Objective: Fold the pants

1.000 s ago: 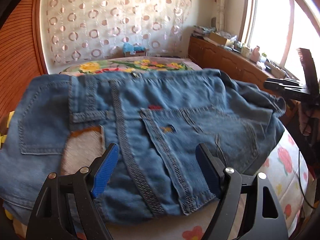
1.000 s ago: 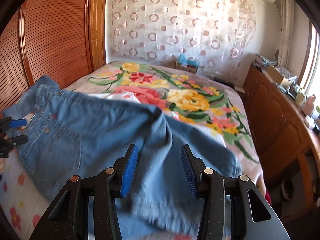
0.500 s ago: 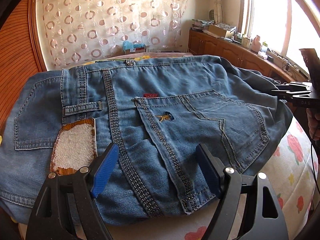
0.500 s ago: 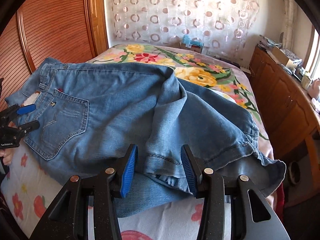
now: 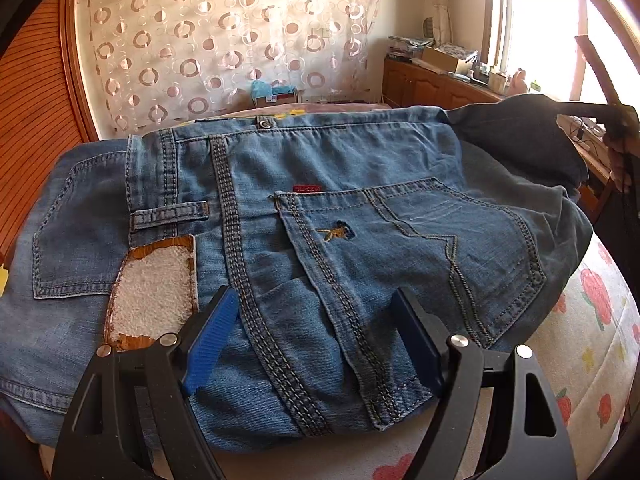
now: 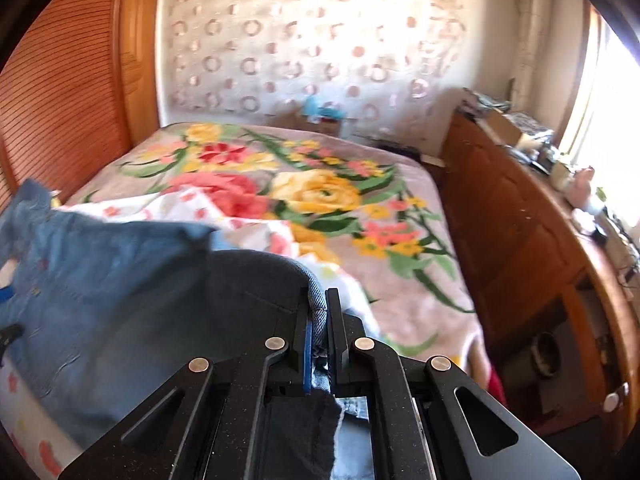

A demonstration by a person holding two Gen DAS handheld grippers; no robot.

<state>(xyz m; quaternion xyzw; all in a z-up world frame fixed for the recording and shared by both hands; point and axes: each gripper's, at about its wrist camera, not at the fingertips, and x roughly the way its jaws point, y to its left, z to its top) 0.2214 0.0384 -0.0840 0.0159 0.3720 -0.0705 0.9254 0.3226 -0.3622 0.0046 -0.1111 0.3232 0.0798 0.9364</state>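
Blue denim pants (image 5: 320,220) lie on the bed, seat side up, with back pockets, a red tag and a worn patch label showing. My left gripper (image 5: 316,340) is open, its jaws wide apart just above the seat area near the waistband, holding nothing. My right gripper (image 6: 318,328) is shut on a denim leg end of the pants (image 6: 120,280) and lifts it off the bed. It shows at the right edge of the left wrist view (image 5: 616,128) with dark denim hanging from it.
A floral blanket (image 6: 320,192) covers the bed beyond the pants. A wooden slatted wardrobe (image 6: 60,100) stands on the left. A wooden cabinet (image 6: 520,220) with clutter runs along the right under the window. A patterned curtain (image 5: 220,40) hangs behind.
My right gripper has closed on the leg end and raised it, pulling the denim up. My left gripper has stayed open over the seat, a little closer.
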